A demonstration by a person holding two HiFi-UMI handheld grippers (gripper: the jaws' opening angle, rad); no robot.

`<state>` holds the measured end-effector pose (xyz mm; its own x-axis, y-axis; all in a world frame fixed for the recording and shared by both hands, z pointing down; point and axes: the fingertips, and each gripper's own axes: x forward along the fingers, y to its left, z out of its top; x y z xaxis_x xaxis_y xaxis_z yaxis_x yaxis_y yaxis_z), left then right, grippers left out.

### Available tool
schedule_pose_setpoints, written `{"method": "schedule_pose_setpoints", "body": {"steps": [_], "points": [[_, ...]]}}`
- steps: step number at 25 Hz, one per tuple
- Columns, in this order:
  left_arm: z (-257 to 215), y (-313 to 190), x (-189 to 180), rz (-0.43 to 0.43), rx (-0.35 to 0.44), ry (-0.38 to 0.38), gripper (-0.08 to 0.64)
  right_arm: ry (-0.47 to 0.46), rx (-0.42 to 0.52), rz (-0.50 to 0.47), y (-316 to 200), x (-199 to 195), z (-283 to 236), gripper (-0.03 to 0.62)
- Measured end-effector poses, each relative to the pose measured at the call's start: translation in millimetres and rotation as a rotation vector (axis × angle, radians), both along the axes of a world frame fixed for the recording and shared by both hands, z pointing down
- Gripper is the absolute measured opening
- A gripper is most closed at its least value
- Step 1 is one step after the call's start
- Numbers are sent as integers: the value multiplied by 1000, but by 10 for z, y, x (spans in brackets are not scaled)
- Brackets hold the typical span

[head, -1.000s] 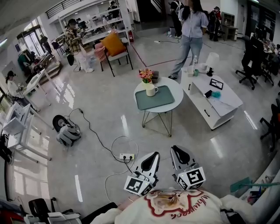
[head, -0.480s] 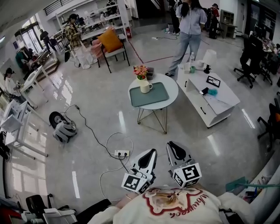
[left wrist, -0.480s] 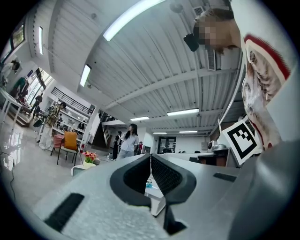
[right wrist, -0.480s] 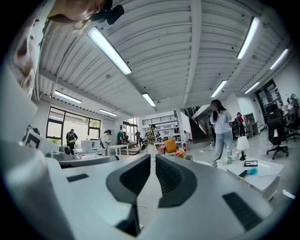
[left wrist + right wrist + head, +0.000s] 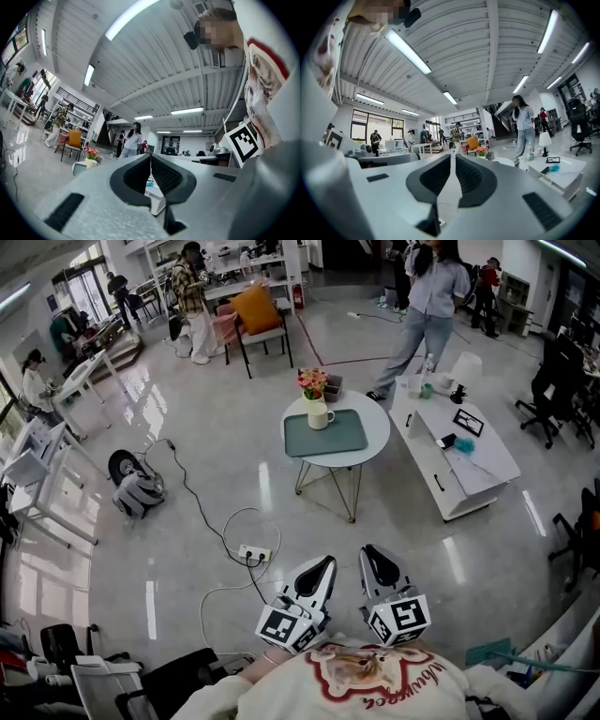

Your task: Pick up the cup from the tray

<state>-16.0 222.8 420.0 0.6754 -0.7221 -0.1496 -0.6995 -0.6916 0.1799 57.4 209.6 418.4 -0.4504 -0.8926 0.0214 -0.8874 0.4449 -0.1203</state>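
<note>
A cream cup (image 5: 320, 415) stands at the far edge of a green tray (image 5: 328, 436) on a round white table (image 5: 375, 430), with a pot of flowers (image 5: 312, 383) just behind it. My left gripper (image 5: 325, 564) and right gripper (image 5: 371, 554) are held low by my chest, far from the table. Both are shut and hold nothing. In the left gripper view, the cup (image 5: 91, 162) shows small at the left, under the flowers (image 5: 91, 152). The right gripper view shows the flowers (image 5: 480, 151) beyond its jaws, and I cannot make out the cup there.
A power strip (image 5: 251, 554) with looping cable lies on the floor between me and the table. A low white cabinet (image 5: 459, 451) stands right of the table, with a person (image 5: 427, 306) beside it. A chair with an orange cushion (image 5: 258, 313) is behind, and a dark bag (image 5: 136, 495) lies at the left.
The head view has shifted a little, so the table and floor cable sit slightly differently in the picture. Both grippers stay shut and low in front of me.
</note>
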Motion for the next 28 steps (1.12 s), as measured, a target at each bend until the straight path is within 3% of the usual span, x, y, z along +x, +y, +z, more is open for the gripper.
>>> {"method": "schedule_pose_setpoints", "body": {"steps": [4, 10, 28], "points": [[0, -76, -12, -2, 6, -10, 18, -21, -4, -5, -116, -63, -5, 51], [43, -515, -85, -17, -1, 4, 18, 21, 17, -7, -486, -121, -18, 51], [-143, -2705, -586, 17, 36, -30, 18, -11, 45, 79, -2636, -593, -218, 51]]}}
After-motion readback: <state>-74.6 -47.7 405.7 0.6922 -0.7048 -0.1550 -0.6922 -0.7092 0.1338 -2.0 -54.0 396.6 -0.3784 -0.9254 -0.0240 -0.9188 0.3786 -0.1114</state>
